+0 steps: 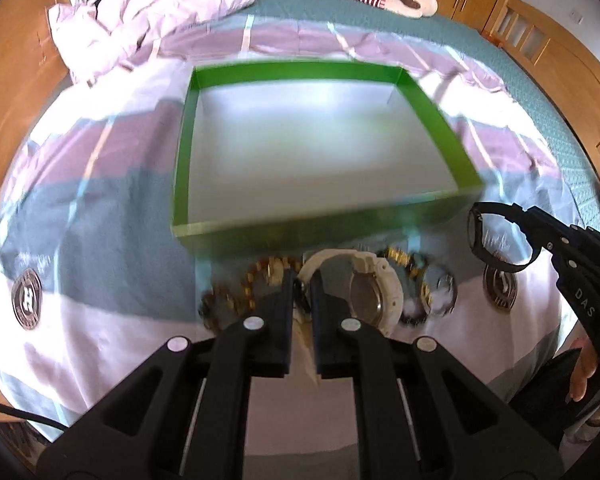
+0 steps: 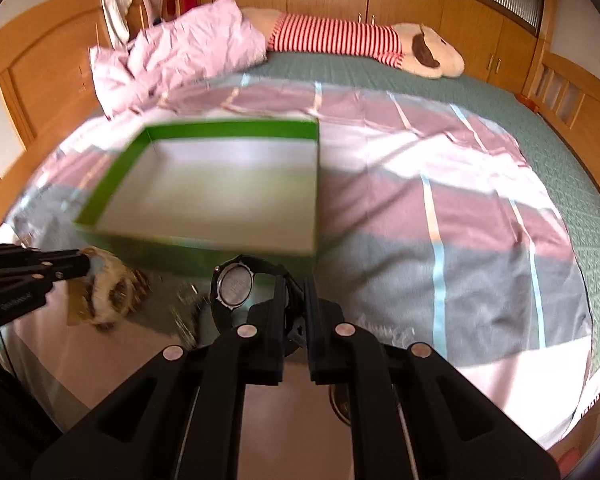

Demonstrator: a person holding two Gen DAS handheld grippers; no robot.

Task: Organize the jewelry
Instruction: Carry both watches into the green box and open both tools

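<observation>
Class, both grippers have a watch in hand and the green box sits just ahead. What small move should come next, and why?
Probably carry both forward over the green box before letting go. The left gripper pinches the white watch, the right gripper the black watch, and both hang short of the box's near wall, its floor bare.

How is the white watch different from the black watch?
The white watch is pale and chunky; the black watch is dark and slimmer. The white one shows its metal back, the black one its grey face. The left gripper holds white, the right gripper black. Both are held by the strap.
</observation>
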